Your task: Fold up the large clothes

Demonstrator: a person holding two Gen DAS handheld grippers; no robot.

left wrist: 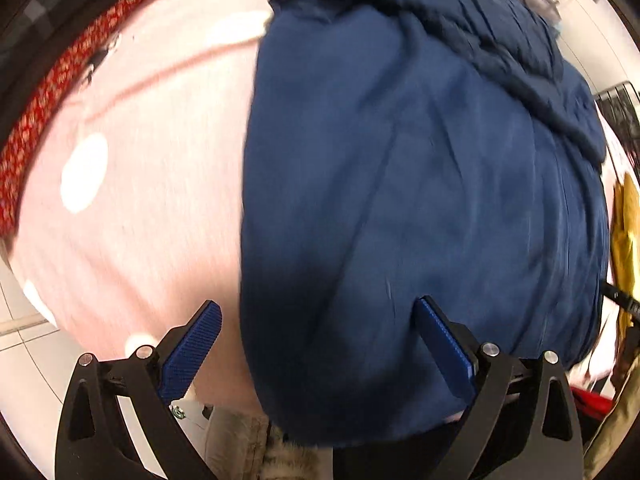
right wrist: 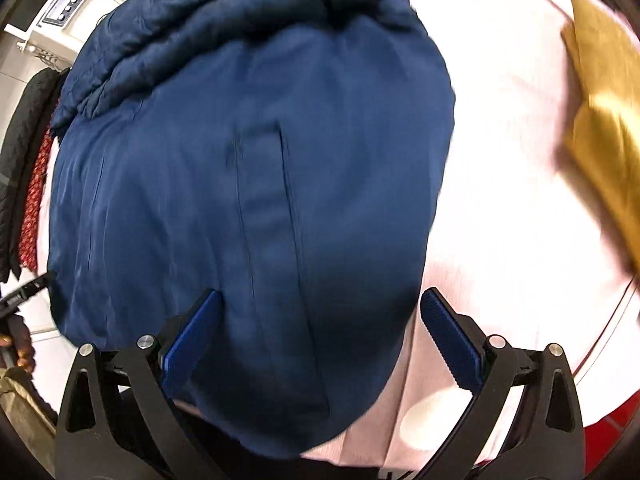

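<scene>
A large navy blue garment (left wrist: 420,180) lies spread on a pink sheet with white dots (left wrist: 132,168). Its far part is bunched and quilted. In the right wrist view the garment (right wrist: 256,200) shows a long stitched panel down its middle. My left gripper (left wrist: 318,320) is open just above the garment's near left edge, one pad over the sheet, one over the cloth. My right gripper (right wrist: 320,312) is open above the garment's near right edge. Neither holds anything.
A mustard-yellow cloth (right wrist: 604,128) lies on the sheet (right wrist: 500,160) to the right. A red patterned cloth (left wrist: 44,120) runs along the sheet's far left edge. Dark clothes (right wrist: 24,152) hang at the left, and a white appliance (right wrist: 68,0) stands beyond.
</scene>
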